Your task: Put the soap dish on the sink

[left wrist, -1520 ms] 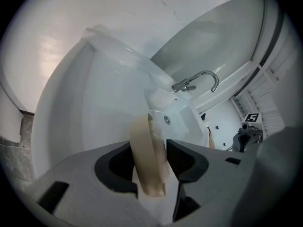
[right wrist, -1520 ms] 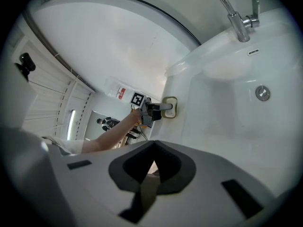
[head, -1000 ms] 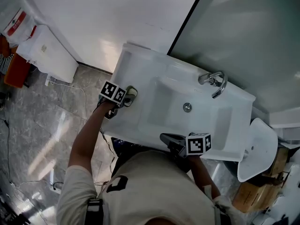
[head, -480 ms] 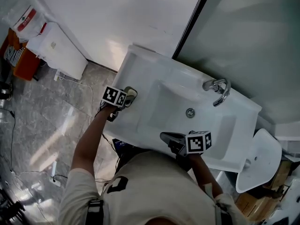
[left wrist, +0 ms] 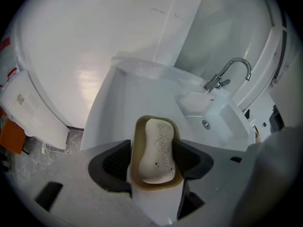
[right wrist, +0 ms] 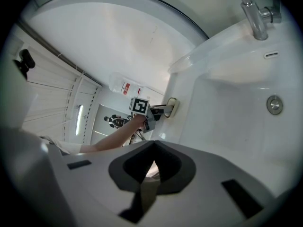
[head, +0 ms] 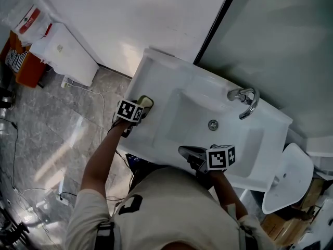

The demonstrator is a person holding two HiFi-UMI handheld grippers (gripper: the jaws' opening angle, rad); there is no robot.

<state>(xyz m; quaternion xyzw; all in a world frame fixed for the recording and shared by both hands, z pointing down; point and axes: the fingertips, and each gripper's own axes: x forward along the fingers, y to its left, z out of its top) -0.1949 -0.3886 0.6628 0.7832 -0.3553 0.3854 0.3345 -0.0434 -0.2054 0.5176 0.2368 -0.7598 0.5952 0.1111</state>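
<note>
A tan soap dish [left wrist: 155, 186] holding a white soap bar [left wrist: 158, 150] rests on the left ledge of the white sink [left wrist: 118, 93]. My left gripper [left wrist: 154, 161] straddles the dish, one dark pad on each long side. Its jaws are wide and closing slightly, and the pads do not clamp the dish. In the head view the dish [head: 146, 102] lies just beyond the left gripper [head: 142, 109] on the sink [head: 156, 69]. My right gripper [head: 187, 154] hovers shut and empty over the sink's front edge. In the right gripper view its pads meet [right wrist: 150, 174], and the dish [right wrist: 172, 105] shows far off.
A chrome faucet [head: 244, 99] stands at the sink's back right, with the drain [head: 213, 124] in the basin. A white cabinet [head: 67, 56] stands at the left on the grey floor, where cables run. A loose white basin [head: 289, 176] and cardboard boxes sit at the right.
The left gripper has tipped a little over the dish, which stays on the sink's ledge. The right gripper has kept still. The head view has shifted slightly.
</note>
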